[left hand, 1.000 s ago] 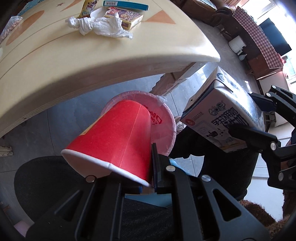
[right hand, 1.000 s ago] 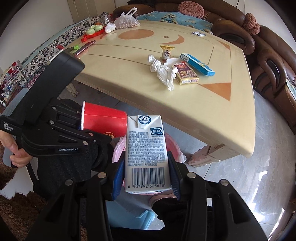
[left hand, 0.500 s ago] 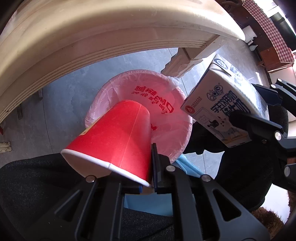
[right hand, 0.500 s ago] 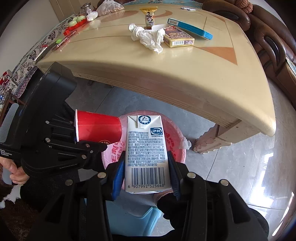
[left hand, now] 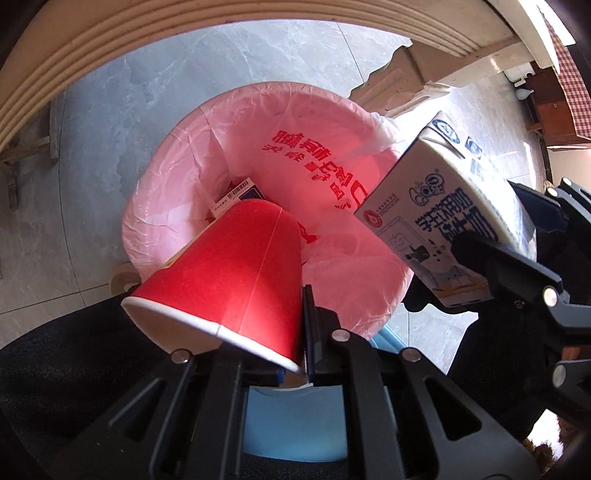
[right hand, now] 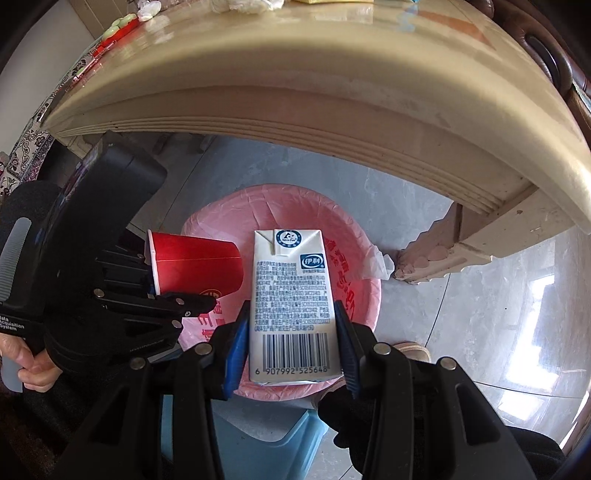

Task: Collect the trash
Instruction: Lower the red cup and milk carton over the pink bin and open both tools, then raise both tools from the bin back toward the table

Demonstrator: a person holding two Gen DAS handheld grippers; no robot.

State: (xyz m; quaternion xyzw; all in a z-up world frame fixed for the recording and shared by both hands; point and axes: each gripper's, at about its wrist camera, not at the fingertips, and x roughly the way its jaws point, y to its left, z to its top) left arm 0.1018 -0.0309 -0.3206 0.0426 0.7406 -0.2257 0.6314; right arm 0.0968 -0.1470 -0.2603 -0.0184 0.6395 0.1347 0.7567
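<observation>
My left gripper (left hand: 258, 332) is shut on a red paper cup (left hand: 229, 280), held on its side over the pink-lined trash bin (left hand: 177, 177). My right gripper (right hand: 291, 332) is shut on a white milk carton (right hand: 290, 302), held upright over the same bin (right hand: 354, 236). The carton (left hand: 443, 221) shows at the right of the left wrist view, and the cup (right hand: 195, 262) at the left of the right wrist view. A small blue-and-white box (left hand: 236, 194) lies inside the bin.
The beige table (right hand: 295, 92) overhangs the bin, its carved leg (right hand: 443, 251) standing to the right. Crumpled tissue (right hand: 251, 3) and other items lie on top. A pale blue stool (right hand: 258, 428) is below the grippers. The floor is grey tile.
Both grippers have dropped below the table edge and moved forward over the bin with the cup and carton still held. The bin's inside has come into view.
</observation>
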